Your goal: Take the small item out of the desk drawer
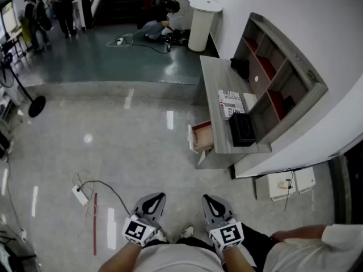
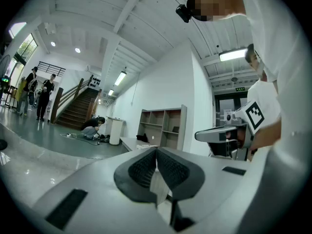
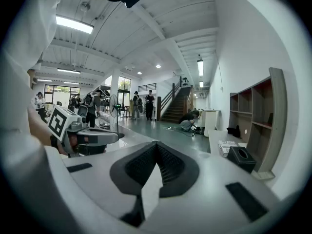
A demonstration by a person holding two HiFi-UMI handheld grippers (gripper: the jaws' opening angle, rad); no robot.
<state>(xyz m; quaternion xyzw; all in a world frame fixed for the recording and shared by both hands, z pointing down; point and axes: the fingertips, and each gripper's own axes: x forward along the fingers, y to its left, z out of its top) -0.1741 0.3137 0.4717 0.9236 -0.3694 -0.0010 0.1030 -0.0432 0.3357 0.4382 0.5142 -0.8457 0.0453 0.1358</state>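
Note:
The grey desk [image 1: 218, 78] stands against the right wall, a good way ahead of me. Its drawer [image 1: 202, 136] is pulled open at the near left corner, showing a reddish inside; I cannot make out any small item in it. My left gripper [image 1: 157, 197] and right gripper [image 1: 207, 198] are held close to my body at the bottom of the head view, side by side and pointing toward the desk. Both are shut and empty, with the dark pads meeting in the left gripper view [image 2: 156, 152] and in the right gripper view [image 3: 156, 147].
On the desk lie a black tissue box [image 1: 243, 129], a stack of printed papers [image 1: 231, 103] and a dark object [image 1: 240, 67], below an open shelf unit [image 1: 278, 78]. A cable with a white tag [image 1: 80, 195] lies on the floor at left. People [image 1: 57, 7] are far back.

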